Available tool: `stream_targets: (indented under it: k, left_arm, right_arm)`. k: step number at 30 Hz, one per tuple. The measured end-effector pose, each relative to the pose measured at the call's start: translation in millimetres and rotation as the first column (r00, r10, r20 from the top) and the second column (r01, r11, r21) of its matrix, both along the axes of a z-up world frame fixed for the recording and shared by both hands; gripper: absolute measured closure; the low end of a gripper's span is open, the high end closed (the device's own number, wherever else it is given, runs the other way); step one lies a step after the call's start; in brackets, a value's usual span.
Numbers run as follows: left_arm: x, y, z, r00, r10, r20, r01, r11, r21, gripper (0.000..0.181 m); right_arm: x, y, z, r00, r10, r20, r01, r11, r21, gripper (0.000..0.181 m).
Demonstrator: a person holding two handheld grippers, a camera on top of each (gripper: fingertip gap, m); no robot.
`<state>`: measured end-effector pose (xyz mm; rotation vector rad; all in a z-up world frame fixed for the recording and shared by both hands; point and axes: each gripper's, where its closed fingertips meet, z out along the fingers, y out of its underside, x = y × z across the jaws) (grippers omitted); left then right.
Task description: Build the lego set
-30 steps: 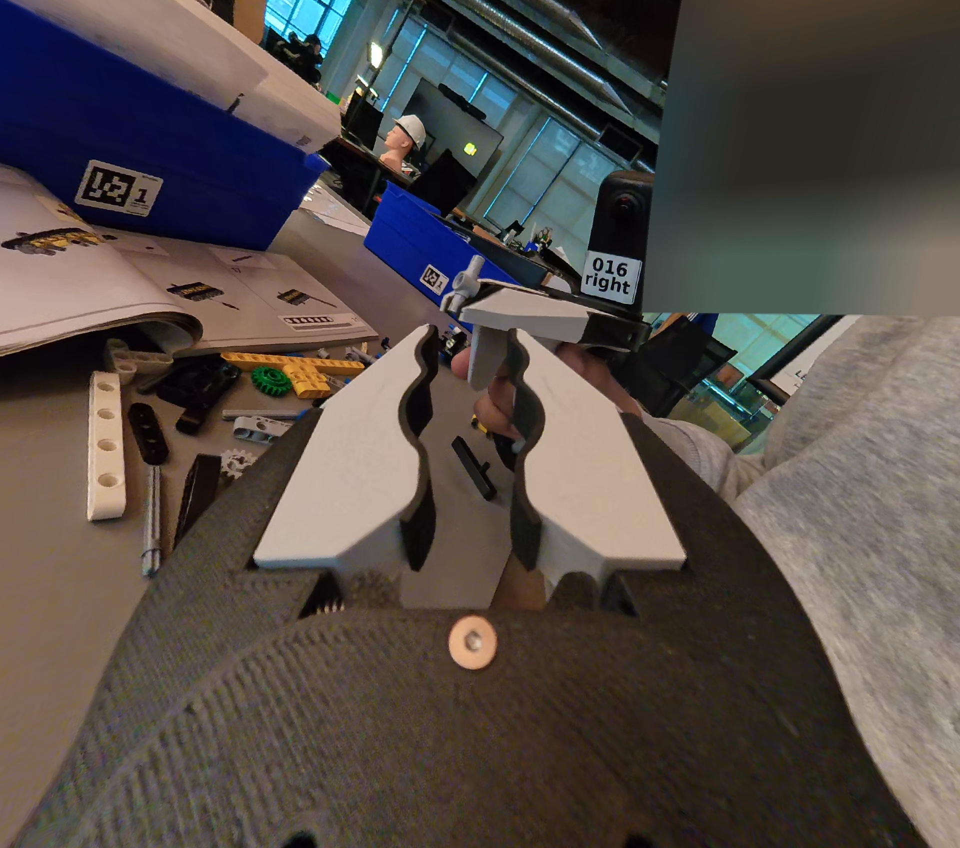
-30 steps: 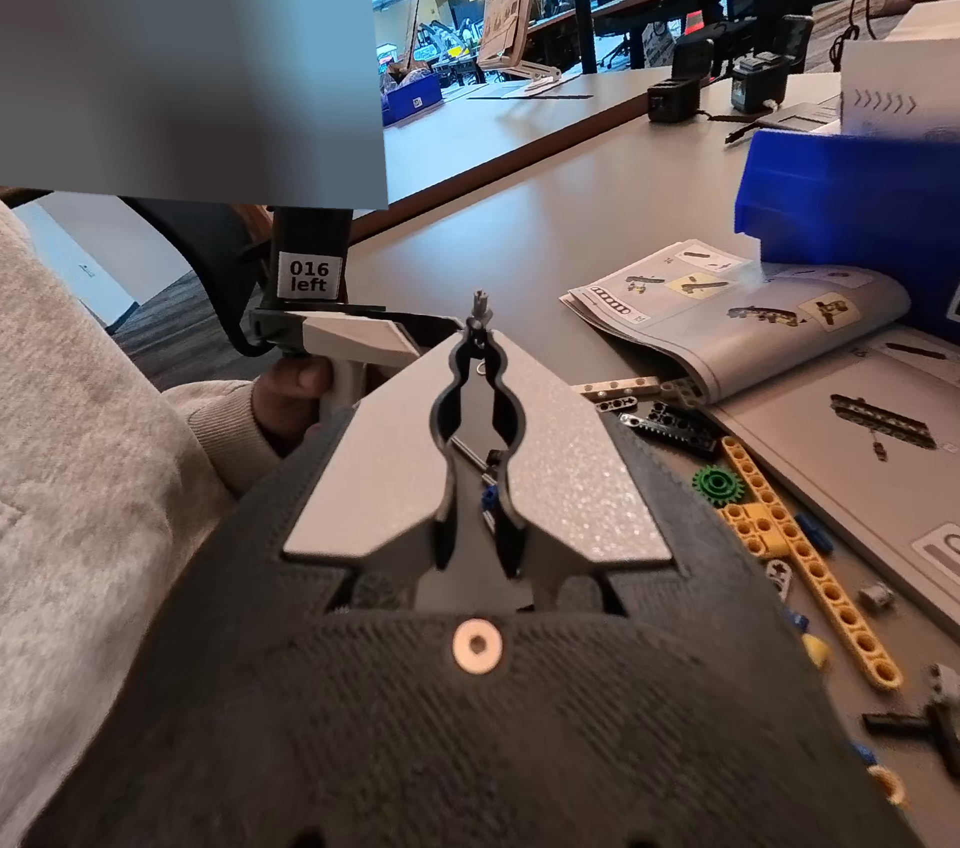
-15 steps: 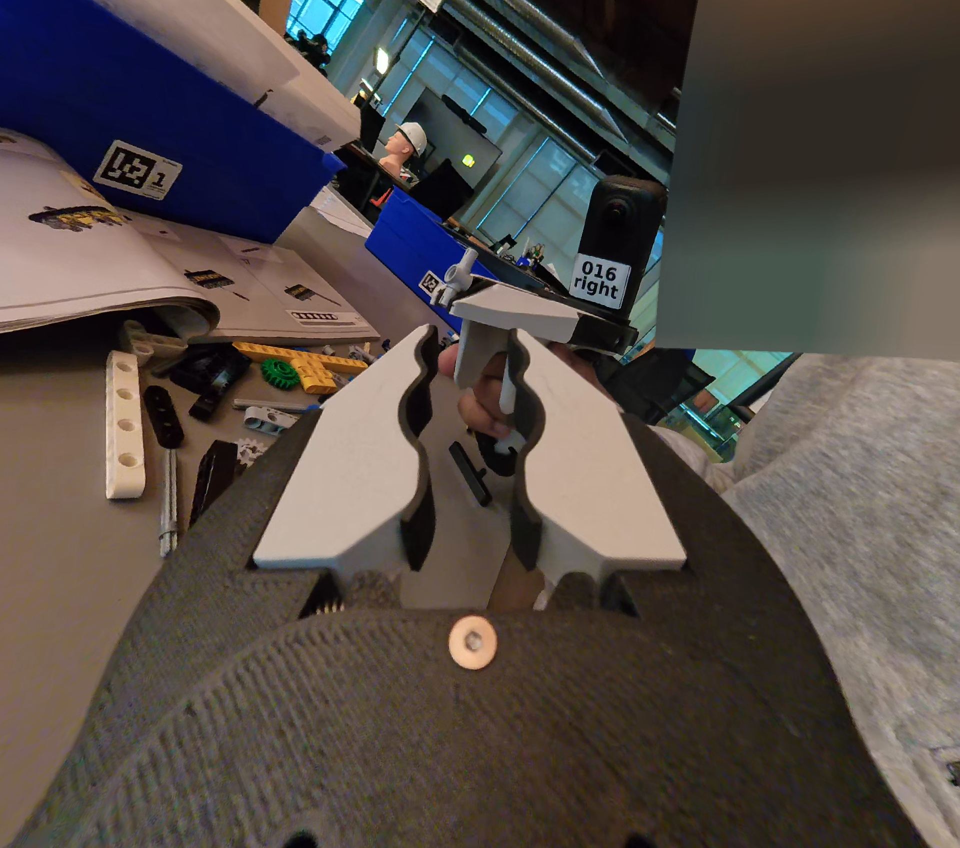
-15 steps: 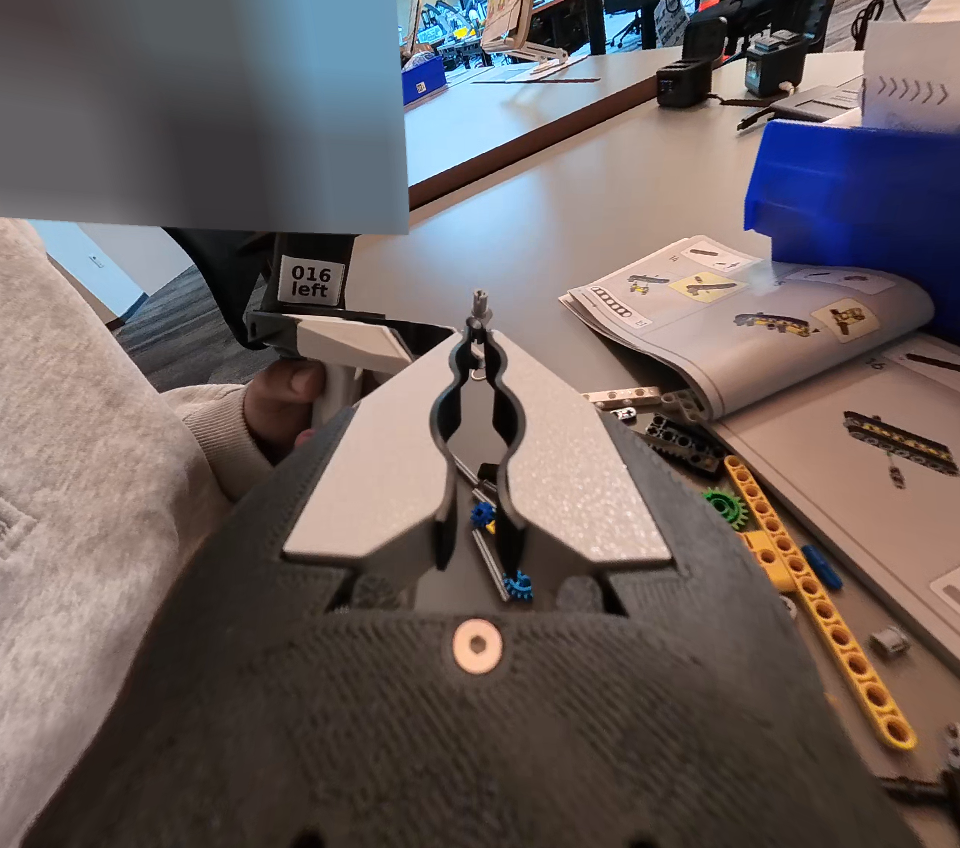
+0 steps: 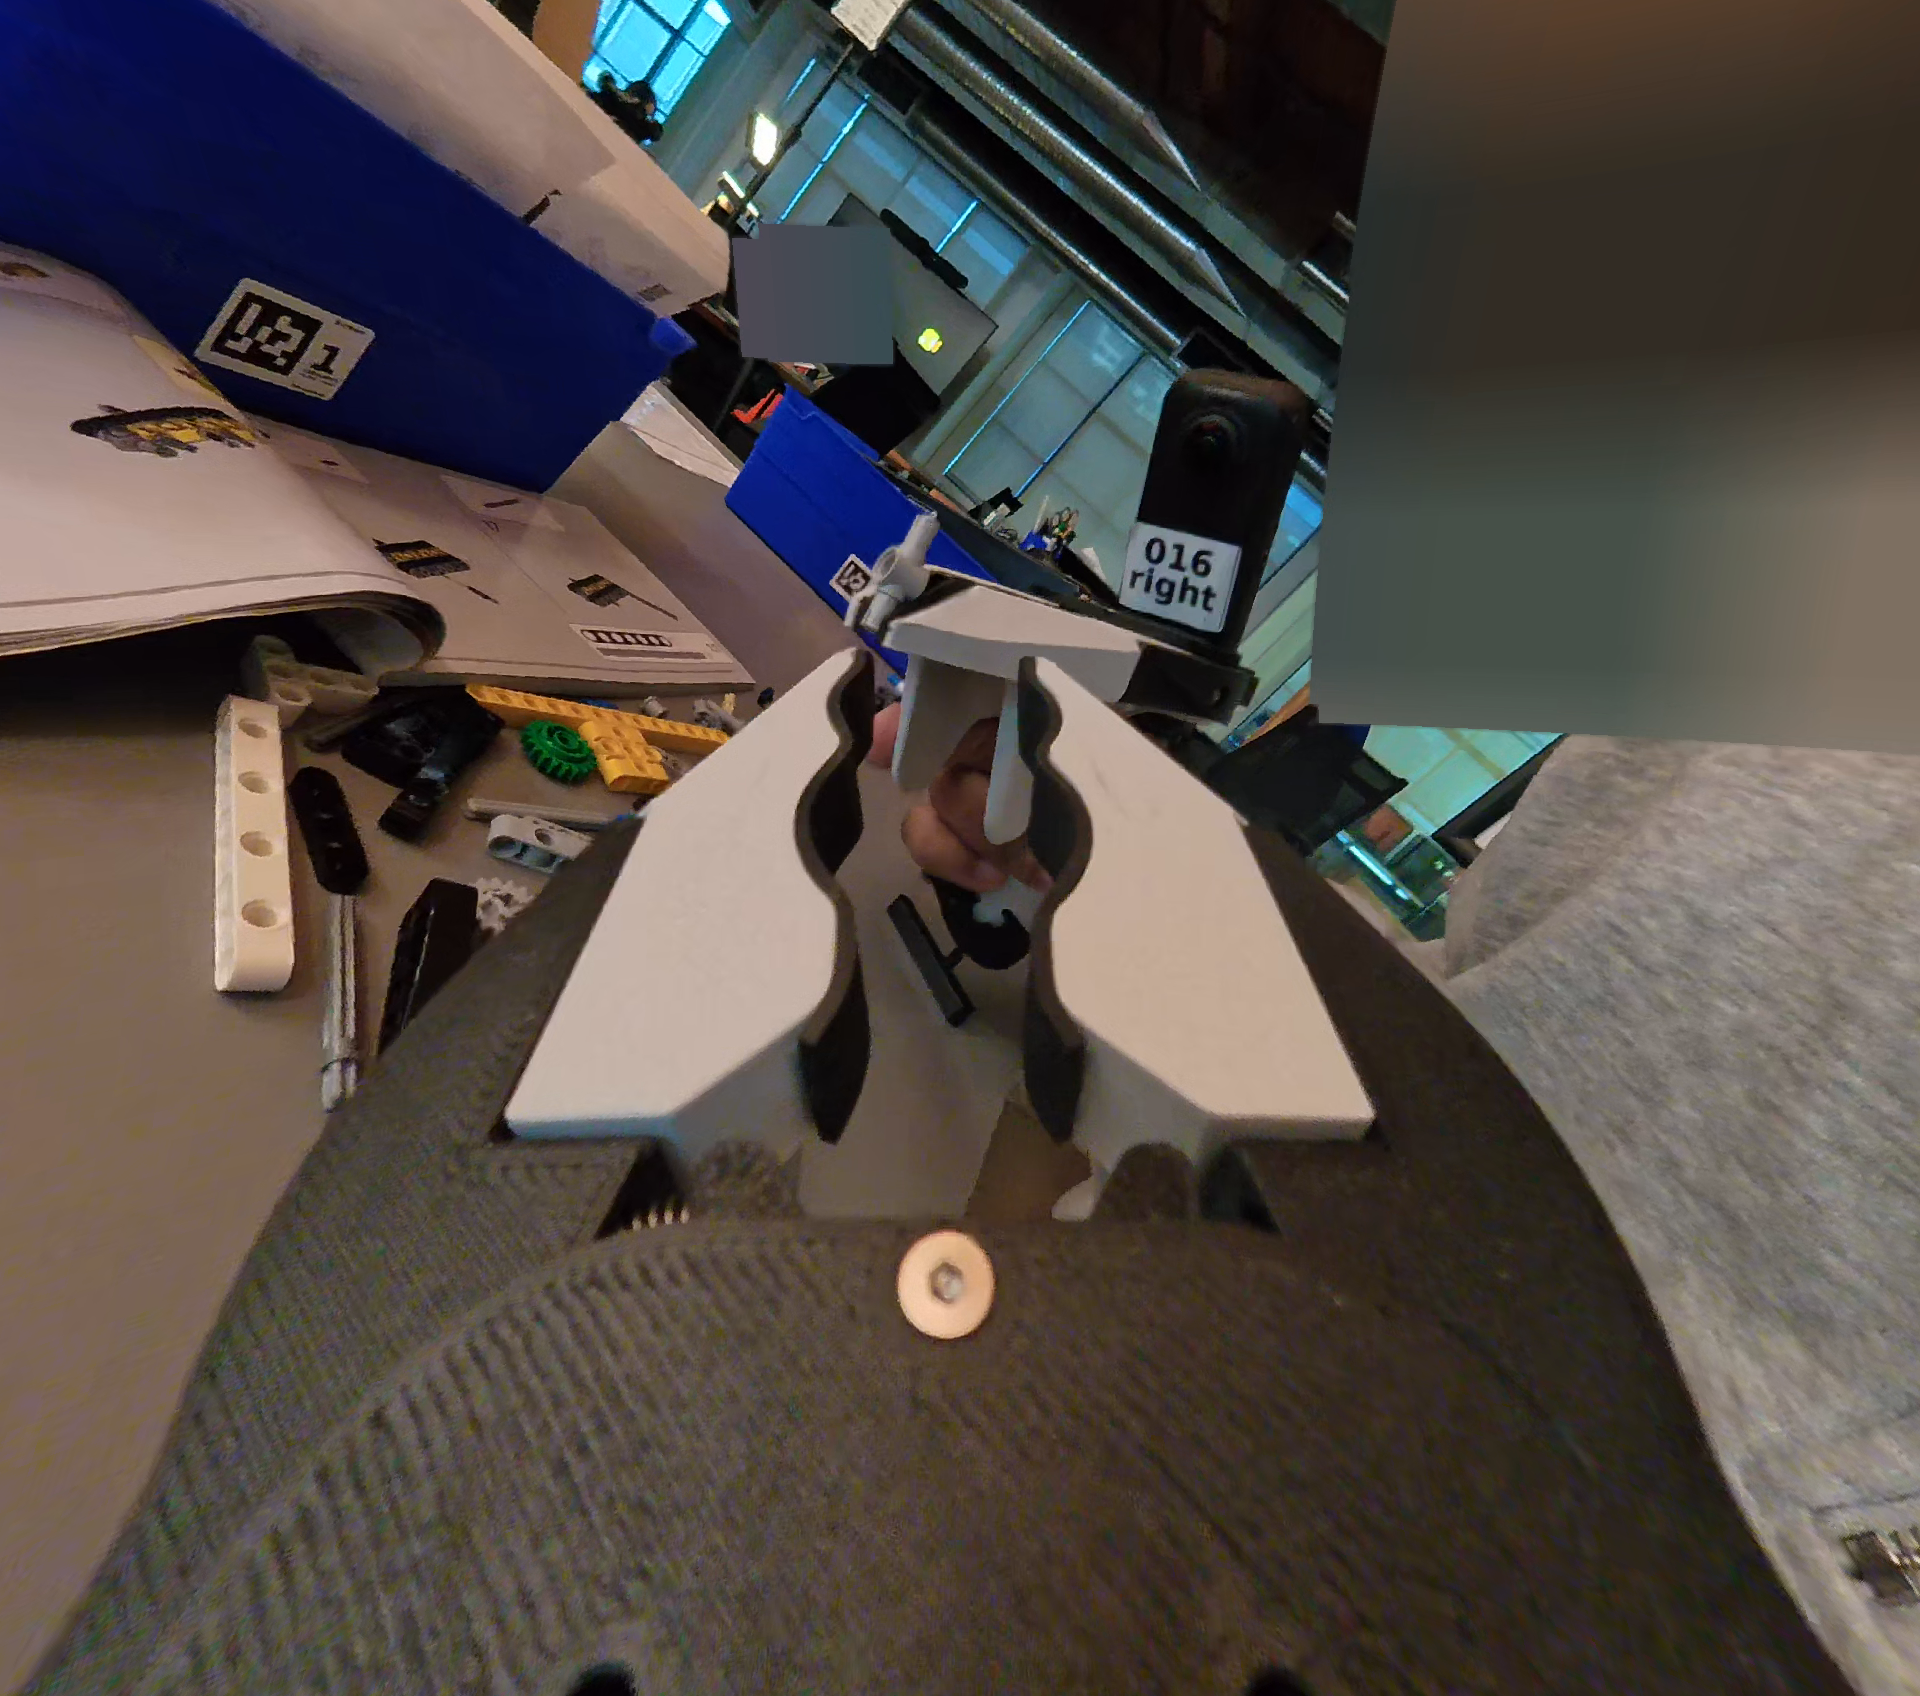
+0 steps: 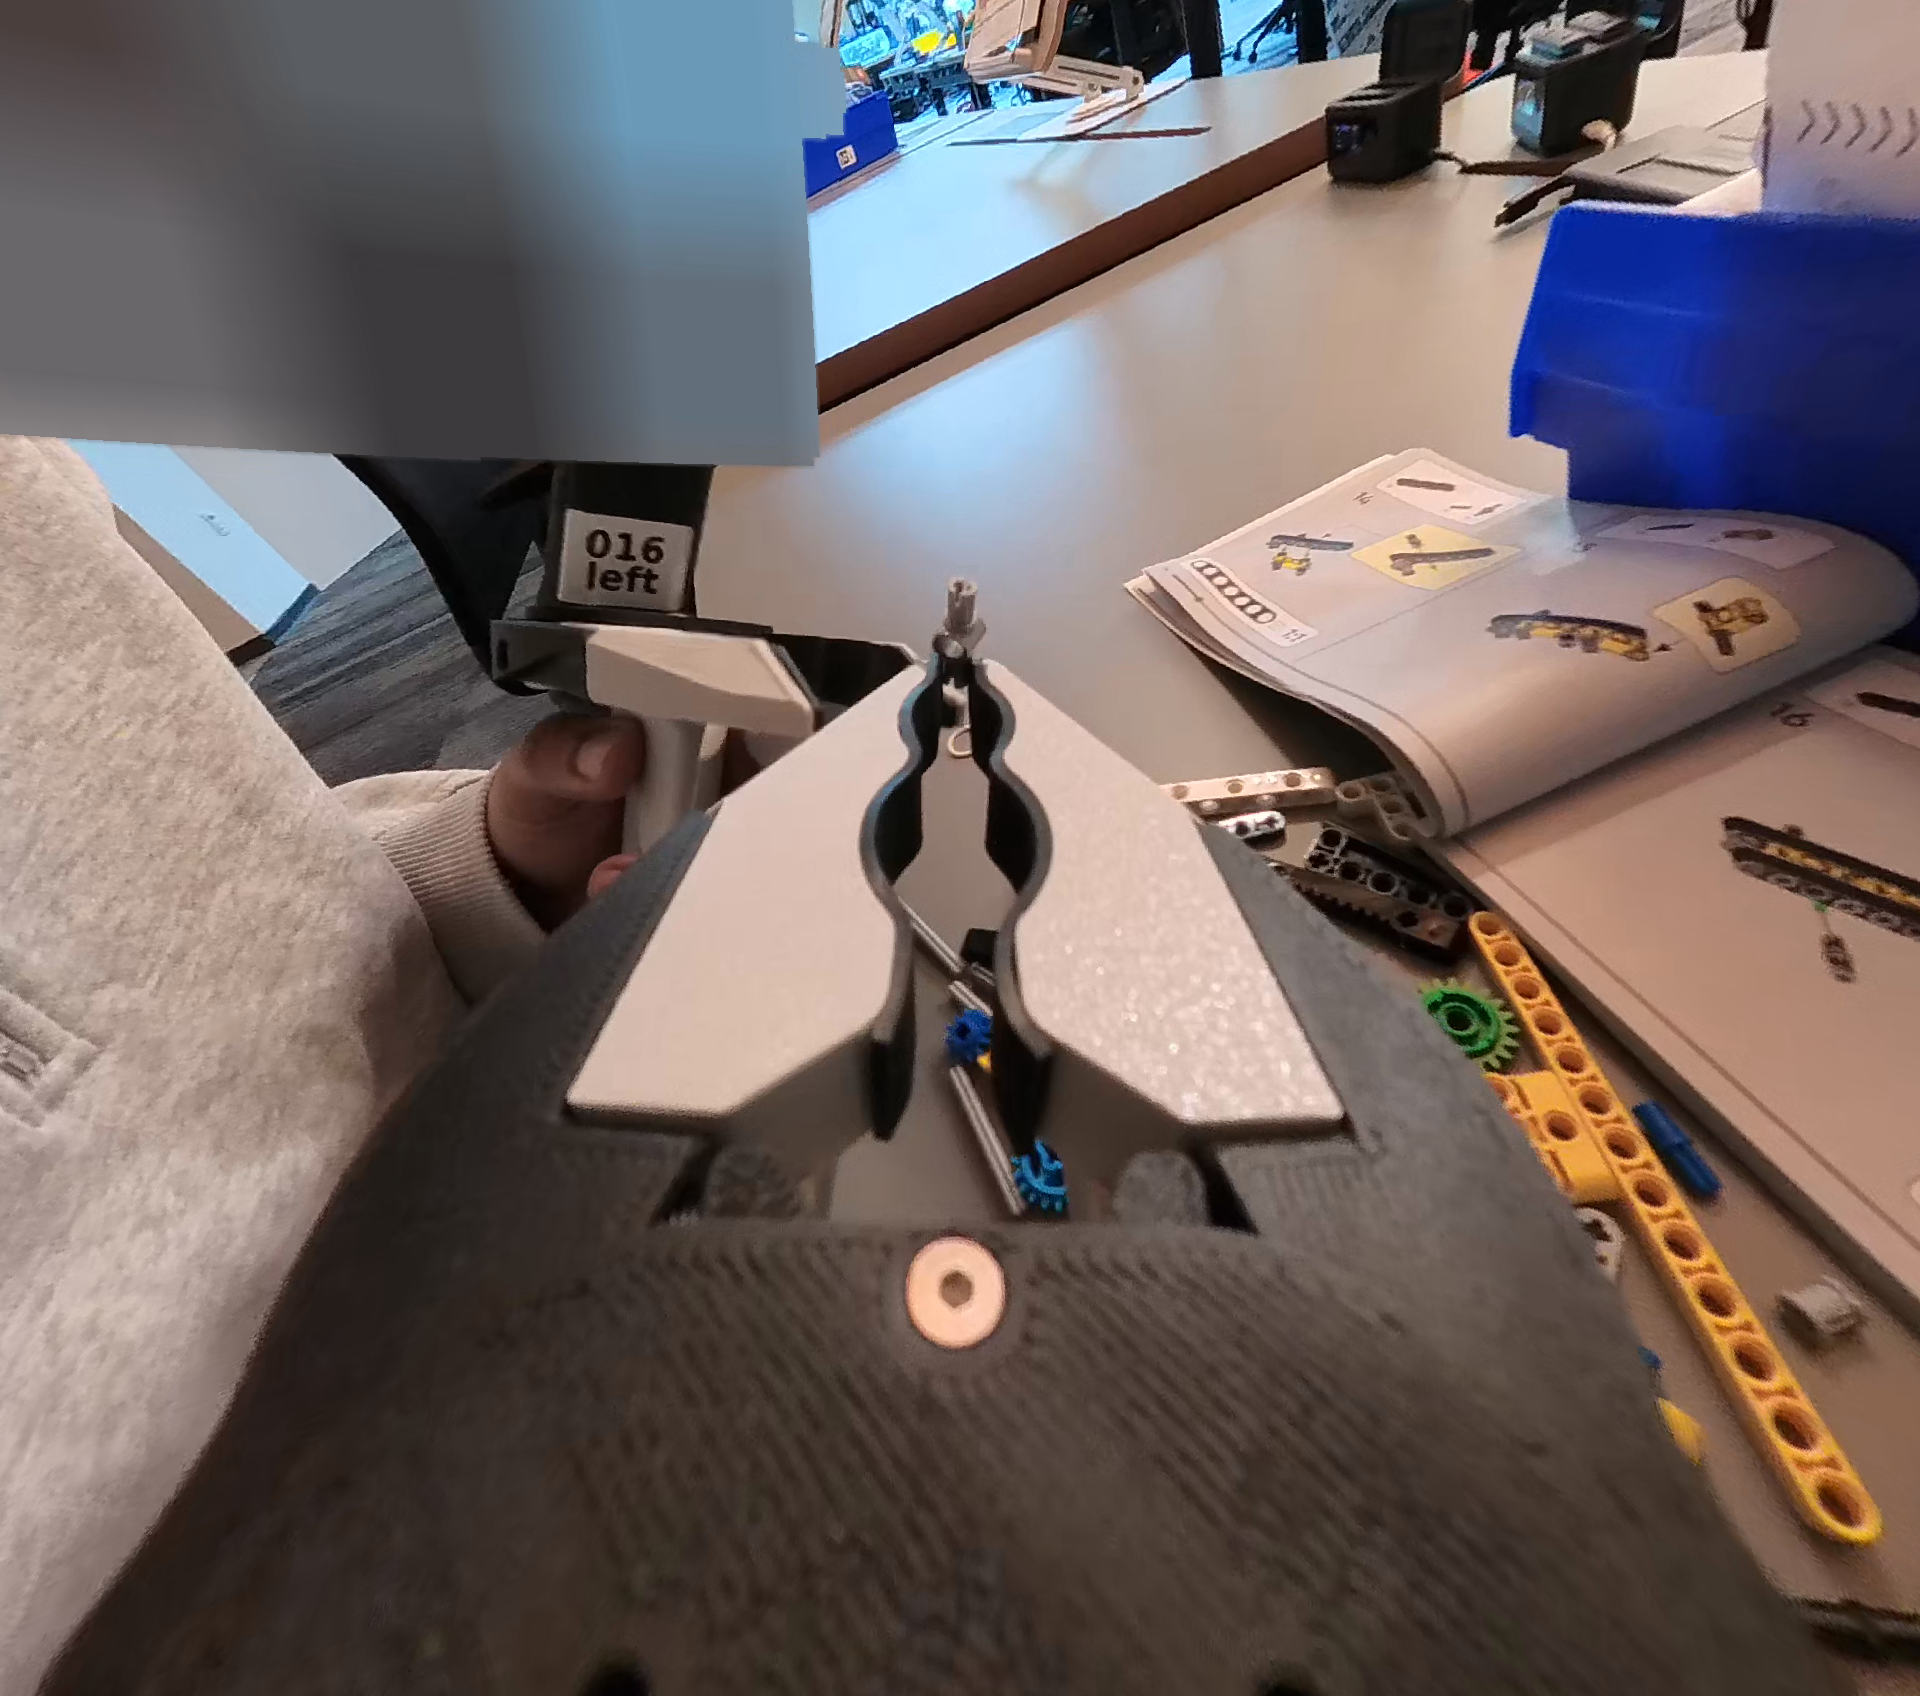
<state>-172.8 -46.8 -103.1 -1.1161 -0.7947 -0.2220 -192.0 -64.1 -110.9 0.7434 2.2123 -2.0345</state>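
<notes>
My right gripper is shut on a small grey connector piece that sticks out past its tips, held above the table. It also shows in the left wrist view, just beyond my left gripper. My left gripper is open and empty, facing the right gripper; in the right wrist view it sits to the left, close by. Loose parts lie on the table: a yellow beam, a green gear, a grey axle with blue gears, a white beam and a black beam.
An open instruction booklet lies behind the parts, with a blue bin beyond it. A black toothed piece lies by the booklet's fold. A small black bar lies between my left fingers on the grey table. A grey sleeve is close by.
Both grippers have shifted only slightly. The right stays shut on the grey piece and the left stays open. The axle with blue gears has come into view between the right fingers.
</notes>
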Motion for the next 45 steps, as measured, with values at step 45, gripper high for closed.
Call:
stream_targets:
  k: [45]
  left_arm:
    - [53, 53, 10, 0.935, -0.105, -0.339, 0.03, 0.975, -0.22, 0.152]
  right_arm:
    - [64, 66, 30, 0.945, -0.317, 0.084, 0.327, 0.892, -0.311, 0.18]
